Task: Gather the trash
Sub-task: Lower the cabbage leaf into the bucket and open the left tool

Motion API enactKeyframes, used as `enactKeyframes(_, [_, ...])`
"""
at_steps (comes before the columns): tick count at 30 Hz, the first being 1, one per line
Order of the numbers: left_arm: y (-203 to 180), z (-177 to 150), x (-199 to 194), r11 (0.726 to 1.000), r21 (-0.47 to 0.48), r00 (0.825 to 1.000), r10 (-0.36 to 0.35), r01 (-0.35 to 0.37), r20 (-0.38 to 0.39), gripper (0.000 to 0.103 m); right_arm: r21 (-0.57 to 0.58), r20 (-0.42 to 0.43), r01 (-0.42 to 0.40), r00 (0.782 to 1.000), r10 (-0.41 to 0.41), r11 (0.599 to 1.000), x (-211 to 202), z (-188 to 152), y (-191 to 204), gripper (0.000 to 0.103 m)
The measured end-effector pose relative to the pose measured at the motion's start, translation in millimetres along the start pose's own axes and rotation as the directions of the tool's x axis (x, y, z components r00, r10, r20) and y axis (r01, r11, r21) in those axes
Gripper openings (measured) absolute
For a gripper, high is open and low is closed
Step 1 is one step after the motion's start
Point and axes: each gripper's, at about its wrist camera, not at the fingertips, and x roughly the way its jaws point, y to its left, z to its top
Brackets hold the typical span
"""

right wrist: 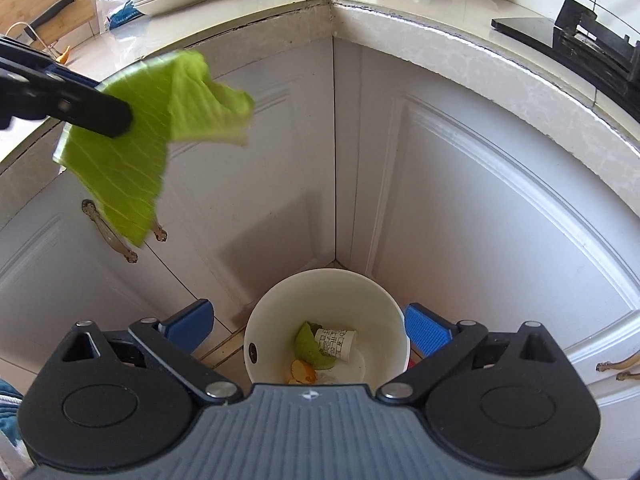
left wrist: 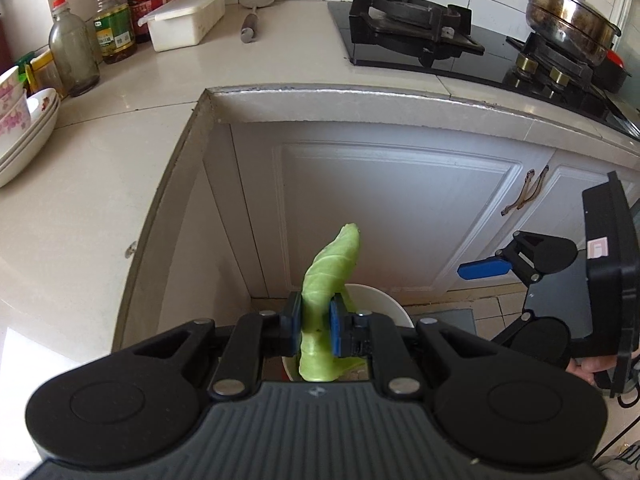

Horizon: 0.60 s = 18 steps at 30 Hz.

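A green cabbage leaf (left wrist: 326, 280) stands pinched between the blue pads of my left gripper (left wrist: 315, 326), which is shut on it above the white trash bin (left wrist: 390, 306). From the right wrist the same leaf (right wrist: 132, 148) hangs at upper left under the left gripper's black finger (right wrist: 80, 108). My right gripper (right wrist: 310, 330) is open wide over the bin (right wrist: 384, 300), nothing between its pads. Inside the bin lie a paper cup (right wrist: 335, 343), a green leaf piece (right wrist: 310, 346) and orange peel (right wrist: 302, 372). In the left wrist view the right gripper (left wrist: 520, 300) shows at the right edge.
White corner cabinet doors (right wrist: 460, 200) rise behind the bin, under the counter edge (left wrist: 360, 100). On the counter stand bottles (left wrist: 112, 20), stacked plates (left wrist: 28, 136), a white box (left wrist: 188, 18) and a spatula (left wrist: 252, 16). A gas stove (left wrist: 420, 28) carries a steel pot (left wrist: 568, 20).
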Motion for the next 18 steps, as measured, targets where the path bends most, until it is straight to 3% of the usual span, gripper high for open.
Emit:
enactKeyframes(9, [-17.4,-7.1,57.5,0.998,0.033,0.995,-0.048,0.051,-0.082,0.012,0.014,0.0,0.039,0.999,-0.039,0.999,-6.7,-7.6,0.4,0.103])
enactKeyframes(18, [-40.1,-27.3,143.8,0.994,0.079,0.982,-0.055,0.07,-0.179,0.013,0.046,-0.043,0.059,0.997,-0.057,0.997,4.4,-24.1,-4.4,0.103])
